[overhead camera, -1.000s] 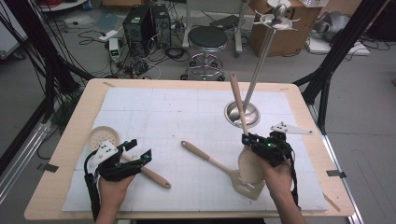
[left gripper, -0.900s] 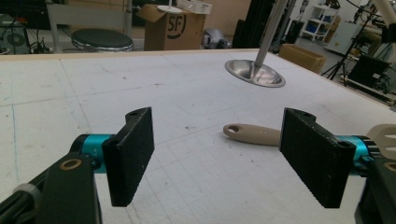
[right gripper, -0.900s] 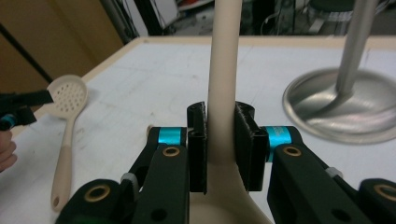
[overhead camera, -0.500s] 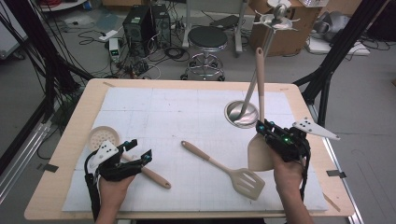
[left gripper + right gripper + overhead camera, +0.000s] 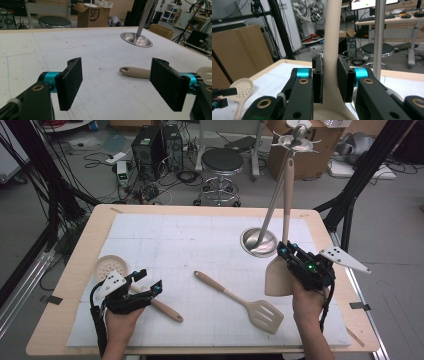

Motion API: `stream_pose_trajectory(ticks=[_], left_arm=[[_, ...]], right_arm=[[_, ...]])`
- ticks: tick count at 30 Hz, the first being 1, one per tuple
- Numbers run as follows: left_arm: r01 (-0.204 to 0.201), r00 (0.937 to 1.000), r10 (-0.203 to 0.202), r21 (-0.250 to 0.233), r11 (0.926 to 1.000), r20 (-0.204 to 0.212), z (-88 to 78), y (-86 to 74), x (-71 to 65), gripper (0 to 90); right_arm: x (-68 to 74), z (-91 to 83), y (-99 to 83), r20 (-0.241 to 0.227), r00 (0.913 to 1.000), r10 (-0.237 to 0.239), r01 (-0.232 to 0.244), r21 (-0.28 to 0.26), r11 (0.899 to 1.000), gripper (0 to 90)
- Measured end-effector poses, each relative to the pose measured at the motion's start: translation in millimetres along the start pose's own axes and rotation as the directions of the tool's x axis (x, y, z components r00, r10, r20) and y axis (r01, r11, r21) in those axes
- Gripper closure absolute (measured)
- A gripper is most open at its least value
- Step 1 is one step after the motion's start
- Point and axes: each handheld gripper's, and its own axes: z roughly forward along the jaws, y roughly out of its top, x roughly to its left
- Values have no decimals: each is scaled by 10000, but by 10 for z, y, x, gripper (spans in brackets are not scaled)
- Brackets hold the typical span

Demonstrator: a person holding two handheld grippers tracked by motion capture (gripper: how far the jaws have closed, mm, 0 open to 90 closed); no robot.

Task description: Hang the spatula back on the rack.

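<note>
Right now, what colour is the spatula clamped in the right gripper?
Pale beige spatula, plainest in the right gripper view.

The spatula [image 5: 277,275] in the right gripper [image 5: 331,77] looks like smooth, matt, cream-coloured plastic, as do the slotted turner [image 5: 242,302] and the skimmer [image 5: 107,267]. The fingers [image 5: 71,82] carry black, finely ribbed, matt pads. The stand [image 5: 259,241] is polished, glossy metal. A matt white sheet covers the pale wooden bench [image 5: 70,285].

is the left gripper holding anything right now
No, in the left gripper view the left gripper stands with its jaws wide apart over the bare mat, and the slotted turner lies beyond them.
</note>
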Motion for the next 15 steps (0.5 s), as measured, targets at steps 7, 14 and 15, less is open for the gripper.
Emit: stream_pose_trajectory(ticks=[7,14,15], left_arm=[[18,10000,-18,-13,10000,-18,0,0,1,271],[34,10000,-34,-39,10000,-26,-7,5,6,272],[40,10000,-40,-25,10000,-14,-8,4,6,272]], right_arm=[[-21,33,77,271,9995,-135,138,-118,9998,770],[-76,109,163,643,9967,-486,487,-4,9988,770],[-83,114,166,712,9961,-513,514,4,9987,770]])
